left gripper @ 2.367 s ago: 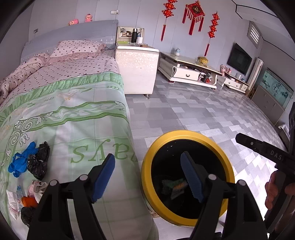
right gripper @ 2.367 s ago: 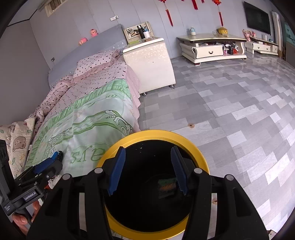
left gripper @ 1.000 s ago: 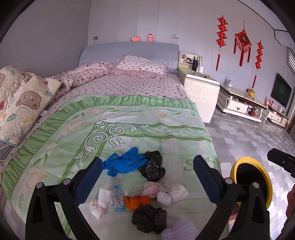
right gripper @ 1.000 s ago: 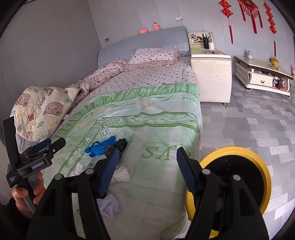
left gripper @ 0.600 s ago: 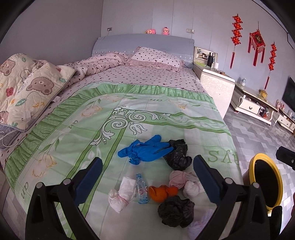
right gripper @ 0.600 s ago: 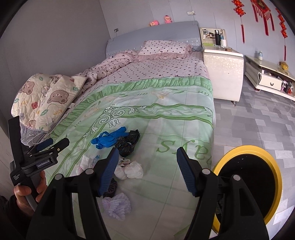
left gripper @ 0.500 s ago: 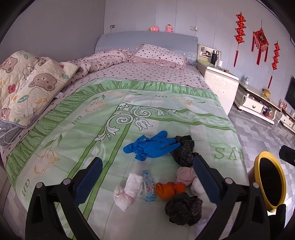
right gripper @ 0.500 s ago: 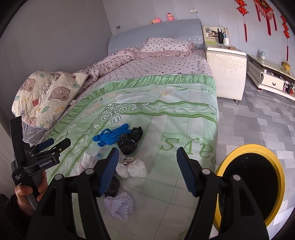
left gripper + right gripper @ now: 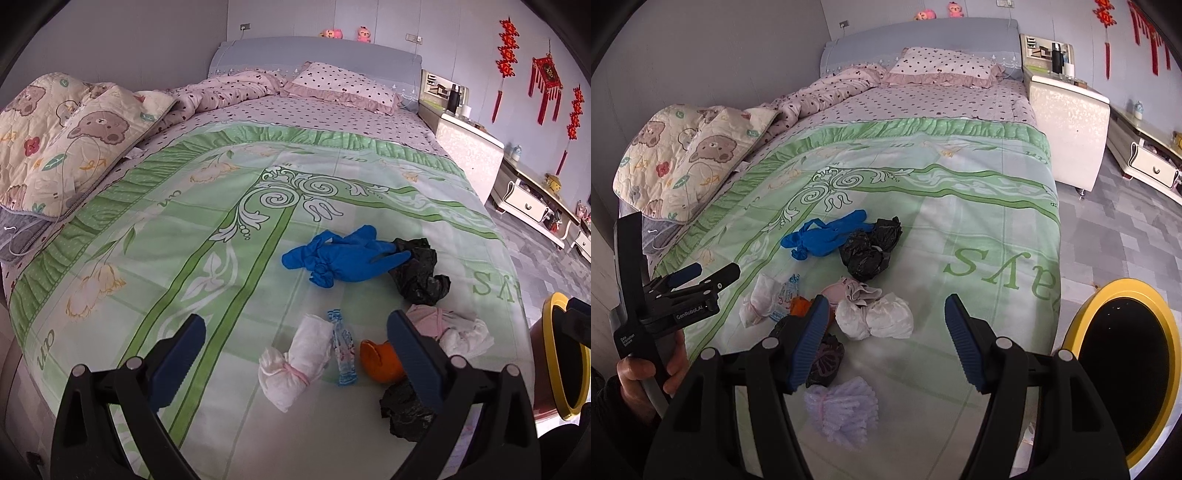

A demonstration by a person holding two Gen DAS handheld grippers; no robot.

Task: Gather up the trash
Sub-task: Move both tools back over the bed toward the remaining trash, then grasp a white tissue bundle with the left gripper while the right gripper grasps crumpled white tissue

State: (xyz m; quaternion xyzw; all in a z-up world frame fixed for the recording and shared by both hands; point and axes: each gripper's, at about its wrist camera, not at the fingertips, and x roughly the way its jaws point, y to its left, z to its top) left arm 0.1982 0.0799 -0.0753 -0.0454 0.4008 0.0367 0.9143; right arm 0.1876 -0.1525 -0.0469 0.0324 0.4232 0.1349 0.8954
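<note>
Right wrist view: right gripper [image 9: 884, 341] wide open, empty — lower over crumpled white tissue wad [image 9: 873, 316]; left gripper [image 9: 293, 354] likewise open, empty, above knotted white bundle [image 9: 295, 363].

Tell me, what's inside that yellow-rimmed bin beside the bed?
From the right gripper's camera the bin shows only a dark interior; nothing can be made out inside. The bottom is lost in shadow, so trash could be lying there unseen.

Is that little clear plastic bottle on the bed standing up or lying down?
Lying down. The small clear plastic bottle rests flat on the green bedspread, between a white wad and an orange scrap.
</note>
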